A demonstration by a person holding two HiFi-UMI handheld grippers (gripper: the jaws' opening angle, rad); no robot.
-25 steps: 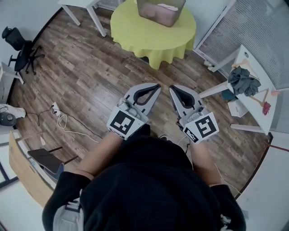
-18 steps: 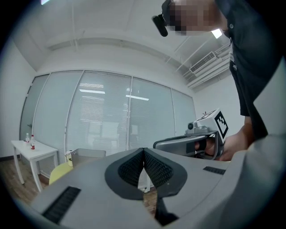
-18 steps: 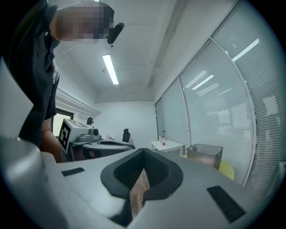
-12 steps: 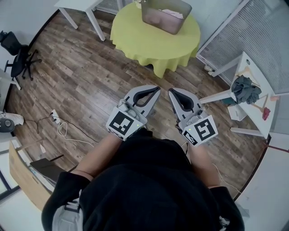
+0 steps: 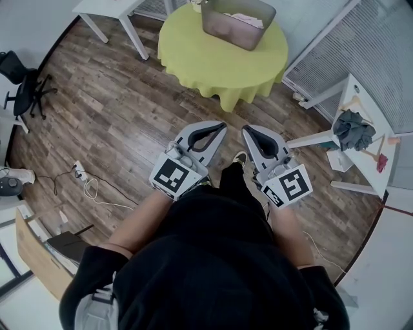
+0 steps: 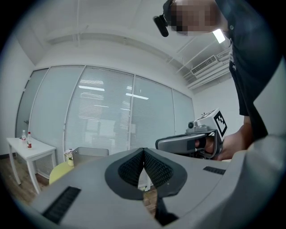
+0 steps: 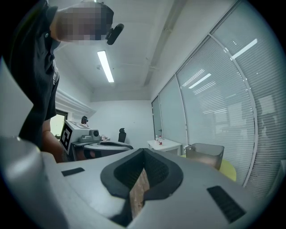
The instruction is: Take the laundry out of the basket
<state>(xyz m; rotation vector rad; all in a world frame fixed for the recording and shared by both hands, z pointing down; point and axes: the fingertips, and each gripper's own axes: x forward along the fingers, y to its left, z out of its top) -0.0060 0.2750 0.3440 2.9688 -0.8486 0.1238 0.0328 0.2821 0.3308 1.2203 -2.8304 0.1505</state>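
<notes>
A grey translucent basket [image 5: 237, 22] stands on a round yellow-green table [image 5: 219, 61] at the top of the head view, with pale pink and white laundry [image 5: 248, 19] inside it. My left gripper [image 5: 222, 124] and right gripper [image 5: 245, 129] are held side by side over the wooden floor, well short of the table. Both are shut with nothing in them. In the left gripper view the shut left gripper [image 6: 143, 150] points level toward the basket [image 6: 89, 154], with the right gripper [image 6: 192, 143] beside it. From the right gripper [image 7: 144, 150], the basket [image 7: 204, 154] is at the right.
A white table [image 5: 106, 9] stands left of the round one. At the right, another white table [image 5: 371, 151] carries a grey garment [image 5: 353, 129]. An office chair [image 5: 22, 77] and floor cables [image 5: 87, 174] lie at the left. A blind-covered glass wall [image 6: 107, 116] runs behind the basket.
The whole view has shifted toward the round table, which now sits a little lower in the picture. A shoe has come forward between the two grippers. Both stay shut.
</notes>
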